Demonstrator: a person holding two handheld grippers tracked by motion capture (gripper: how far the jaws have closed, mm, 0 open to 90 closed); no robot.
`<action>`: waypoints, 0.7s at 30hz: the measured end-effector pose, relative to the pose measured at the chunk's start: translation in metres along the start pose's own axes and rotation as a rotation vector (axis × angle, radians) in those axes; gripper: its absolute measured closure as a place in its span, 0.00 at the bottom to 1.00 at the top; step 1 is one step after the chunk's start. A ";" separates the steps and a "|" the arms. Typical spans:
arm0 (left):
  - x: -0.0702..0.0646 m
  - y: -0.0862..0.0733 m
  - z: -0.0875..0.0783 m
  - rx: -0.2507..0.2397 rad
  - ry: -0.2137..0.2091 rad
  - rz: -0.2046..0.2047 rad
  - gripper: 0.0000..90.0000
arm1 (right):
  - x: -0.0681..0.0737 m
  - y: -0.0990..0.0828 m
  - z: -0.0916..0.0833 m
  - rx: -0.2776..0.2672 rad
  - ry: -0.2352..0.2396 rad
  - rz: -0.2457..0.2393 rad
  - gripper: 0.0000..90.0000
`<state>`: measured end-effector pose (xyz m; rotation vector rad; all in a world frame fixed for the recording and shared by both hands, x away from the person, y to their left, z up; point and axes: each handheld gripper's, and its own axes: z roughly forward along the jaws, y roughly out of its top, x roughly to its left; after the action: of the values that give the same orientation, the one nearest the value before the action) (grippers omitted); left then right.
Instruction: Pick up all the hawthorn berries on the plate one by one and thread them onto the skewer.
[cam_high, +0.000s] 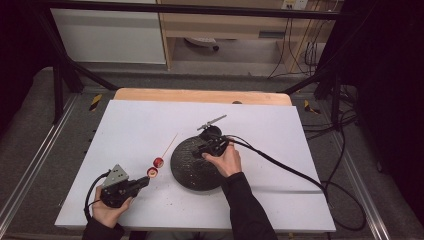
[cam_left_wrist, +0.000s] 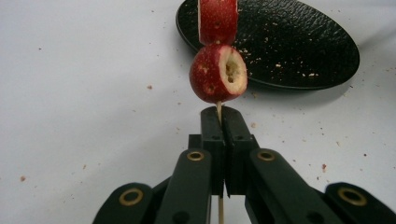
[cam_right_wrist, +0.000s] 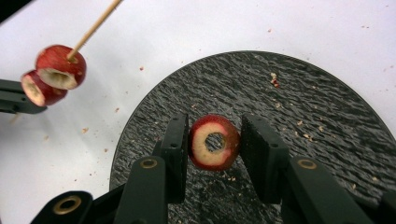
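My left gripper (cam_left_wrist: 220, 114) is shut on the bottom end of a thin wooden skewer (cam_left_wrist: 218, 108). Two red cored fruits (cam_left_wrist: 217, 73) are threaded on it just past the jaws. In the high view this gripper (cam_high: 146, 181) sits at the front left of the table, and the skewer (cam_high: 167, 145) points away to the right. My right gripper (cam_right_wrist: 215, 135) is shut on a third red cored fruit (cam_right_wrist: 203, 149), its hole facing the camera, held over the black textured plate (cam_right_wrist: 303, 116). The skewer's fruits (cam_right_wrist: 60, 65) lie off to the upper left in that view.
The plate (cam_high: 187, 172) lies at the middle of a white tabletop (cam_high: 260, 200) and carries scattered crumbs. A black cable (cam_high: 280, 165) trails from the right gripper (cam_high: 202, 151) across the table's right side. Dark frame bars stand beyond the far edge.
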<state>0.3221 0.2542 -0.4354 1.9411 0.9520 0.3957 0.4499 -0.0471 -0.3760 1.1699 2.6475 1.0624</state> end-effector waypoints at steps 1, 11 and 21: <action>-0.001 0.000 0.001 0.000 0.000 0.001 0.98 | -0.001 -0.003 -0.002 -0.017 0.001 0.008 0.71; -0.009 0.008 0.006 -0.014 0.008 0.006 0.98 | -0.011 -0.034 -0.021 -0.209 0.024 0.090 0.71; -0.026 0.022 0.017 -0.031 -0.004 0.010 0.98 | -0.019 -0.062 -0.034 -0.384 0.067 0.188 0.71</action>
<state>0.3258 0.2182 -0.4232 1.9185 0.9288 0.4099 0.4134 -0.1086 -0.3919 1.3283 2.2615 1.5793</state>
